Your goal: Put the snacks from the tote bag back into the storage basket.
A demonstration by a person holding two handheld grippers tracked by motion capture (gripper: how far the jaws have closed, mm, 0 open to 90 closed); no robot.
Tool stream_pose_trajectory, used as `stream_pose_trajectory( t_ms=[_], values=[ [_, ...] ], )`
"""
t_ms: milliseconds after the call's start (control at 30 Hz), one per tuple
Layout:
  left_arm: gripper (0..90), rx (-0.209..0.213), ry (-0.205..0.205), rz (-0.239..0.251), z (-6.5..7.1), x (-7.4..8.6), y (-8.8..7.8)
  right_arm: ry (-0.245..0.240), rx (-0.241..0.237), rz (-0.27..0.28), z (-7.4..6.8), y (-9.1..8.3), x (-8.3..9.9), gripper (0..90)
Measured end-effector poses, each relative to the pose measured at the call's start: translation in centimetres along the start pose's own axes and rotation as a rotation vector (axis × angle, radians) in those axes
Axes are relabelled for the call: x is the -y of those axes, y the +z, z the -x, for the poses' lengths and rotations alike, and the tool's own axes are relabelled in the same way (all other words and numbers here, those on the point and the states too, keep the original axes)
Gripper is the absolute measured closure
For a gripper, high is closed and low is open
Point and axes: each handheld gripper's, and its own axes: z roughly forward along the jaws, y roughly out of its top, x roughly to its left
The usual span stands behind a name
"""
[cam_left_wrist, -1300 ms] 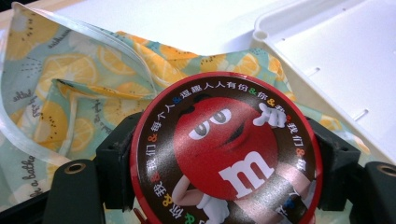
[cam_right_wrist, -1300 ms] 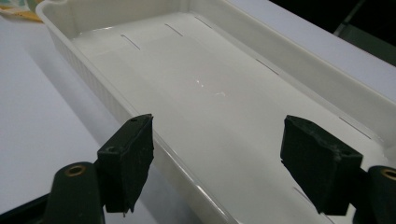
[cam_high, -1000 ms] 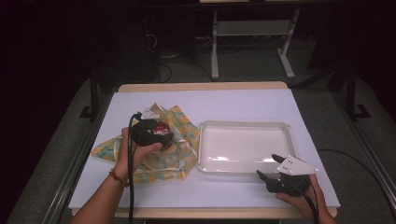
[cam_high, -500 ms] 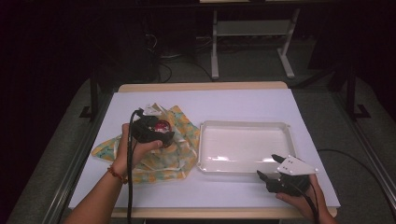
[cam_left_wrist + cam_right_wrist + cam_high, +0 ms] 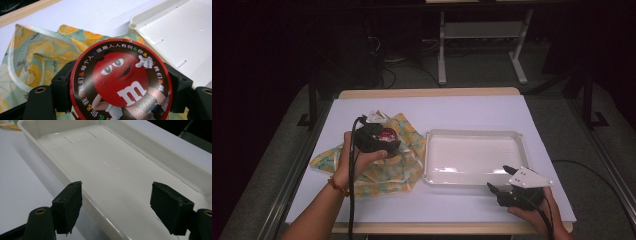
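**Round red tin held over the lemon-print cloth**

We see the left gripper [image 5: 120,85] pinching a round tin [image 5: 121,82], one black jaw pressed to each side of its rim. The tin's lid faces the left gripper view: a glossy red border, a dark ring of small white Chinese characters broken by coloured ampersands, and in the middle a red cartoon candy figure with white gloves and a large white "m". In the high view the tin [image 5: 386,136] sits in the left gripper [image 5: 379,140] above a crumpled cloth [image 5: 377,167] printed with yellow lemon slices on pale green, just left of the white tray [image 5: 474,134].

We see the right gripper [image 5: 498,181] near the table's front edge, its jaws spread wide with nothing between them, pointing over the tray's near rim [image 5: 62,173]. The tray's floor is bare and shiny.
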Motion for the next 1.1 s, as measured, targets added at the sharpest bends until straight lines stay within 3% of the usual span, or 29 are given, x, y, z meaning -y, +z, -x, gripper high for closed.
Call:
stream_pose_trajectory(
  t_ms=[1100],
  values=[
    [25.4,0.032,0.030,0.012,1.5,-0.9,0.3,-0.005,0.001,0.001,0.0,0.0,0.0,25.0]
  ],
)
